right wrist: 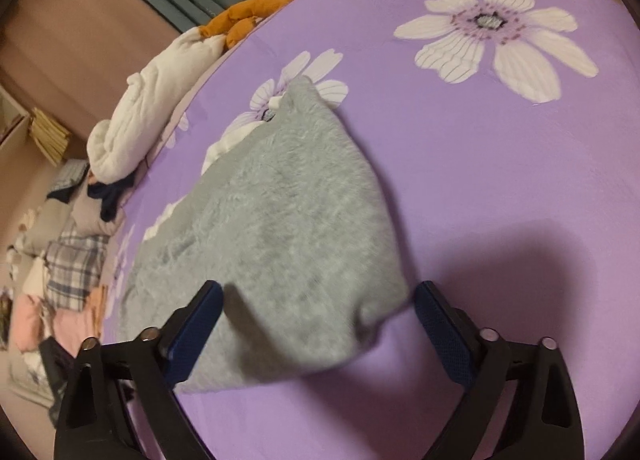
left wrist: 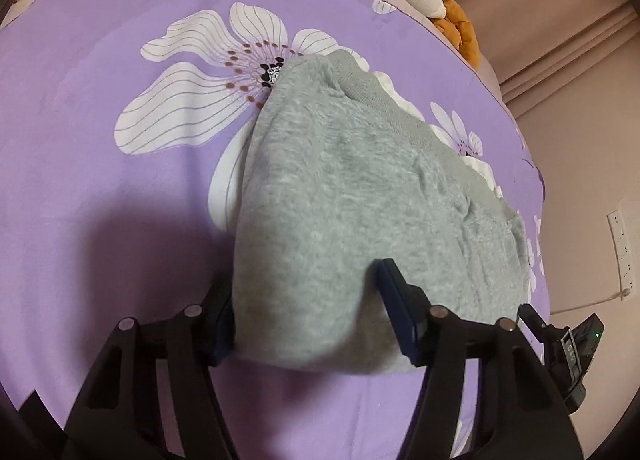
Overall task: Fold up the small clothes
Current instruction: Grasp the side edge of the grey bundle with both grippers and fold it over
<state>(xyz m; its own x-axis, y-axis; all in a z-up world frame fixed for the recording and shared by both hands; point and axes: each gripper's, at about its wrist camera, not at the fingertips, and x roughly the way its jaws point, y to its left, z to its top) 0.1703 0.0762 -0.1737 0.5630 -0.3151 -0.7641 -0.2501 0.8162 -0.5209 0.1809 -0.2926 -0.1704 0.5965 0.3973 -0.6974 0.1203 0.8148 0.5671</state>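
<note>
While the left gripper pinches the near corner of a grey fleece garment, the right gripper straddles another corner, jaws apart. Beyond, the garment lies on a purple floral bedsheet.

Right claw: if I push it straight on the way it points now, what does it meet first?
Most likely the grey garment. Its near corner already lies between the fingers of the right claw, which stand open around it. Past it comes the purple floral sheet. Depth is hard to judge.
</note>
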